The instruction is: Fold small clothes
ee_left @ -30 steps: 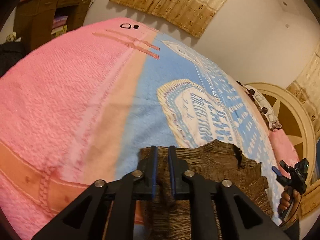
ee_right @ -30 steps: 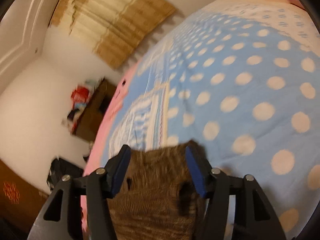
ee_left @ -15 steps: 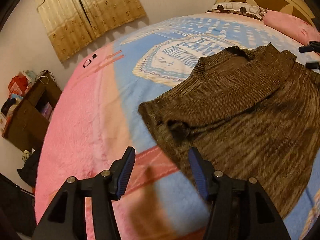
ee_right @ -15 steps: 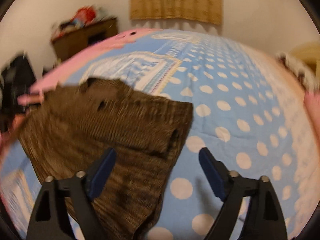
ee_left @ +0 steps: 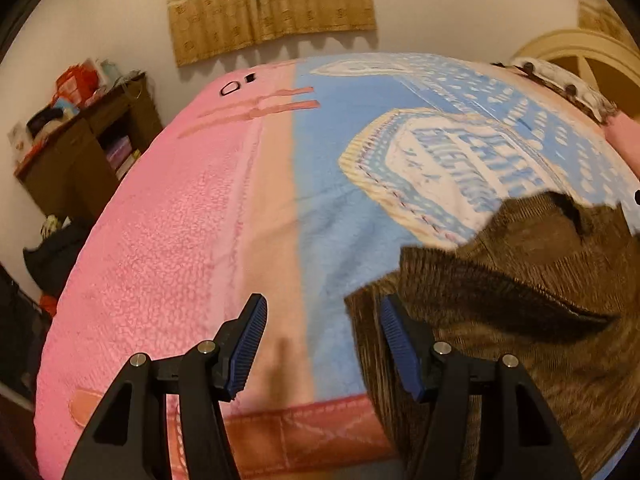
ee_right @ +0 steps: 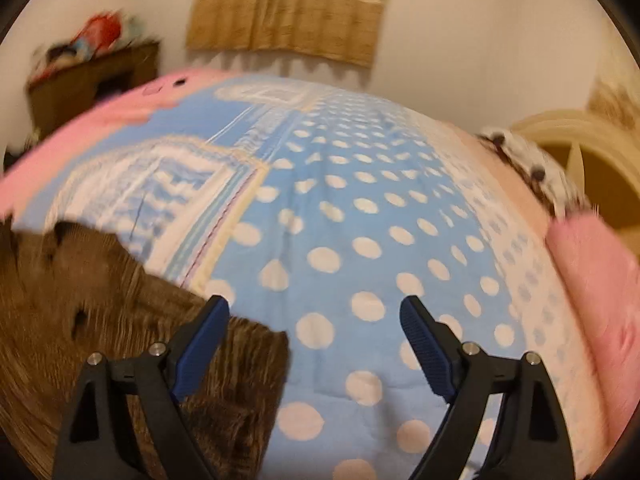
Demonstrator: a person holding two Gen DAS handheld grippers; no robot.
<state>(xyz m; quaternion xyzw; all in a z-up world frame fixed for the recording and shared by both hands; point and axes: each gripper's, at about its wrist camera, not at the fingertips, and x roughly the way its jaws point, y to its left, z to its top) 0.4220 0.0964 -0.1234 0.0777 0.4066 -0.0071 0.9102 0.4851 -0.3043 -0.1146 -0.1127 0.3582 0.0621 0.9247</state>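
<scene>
The bed blanket (ee_left: 248, 216) fills your view, pink on one side, blue with pale dots (ee_right: 360, 200) on the other. Your brown knit garment (ee_left: 520, 312) lies on it with an upper layer folded across the body. Your left gripper (ee_left: 322, 344) hangs spread wide at its left edge, gripping nothing; your right gripper (ee_right: 316, 344) gapes too, empty, over dotted blanket just beside the garment (ee_right: 120, 340).

Ahead of your grippers hung a tan curtain (ee_left: 270, 4) on a pale wall (ee_left: 460, 12). To their left stood a cluttered brown cabinet (ee_left: 76, 156); to their right curved a cream headboard (ee_right: 580, 148).
</scene>
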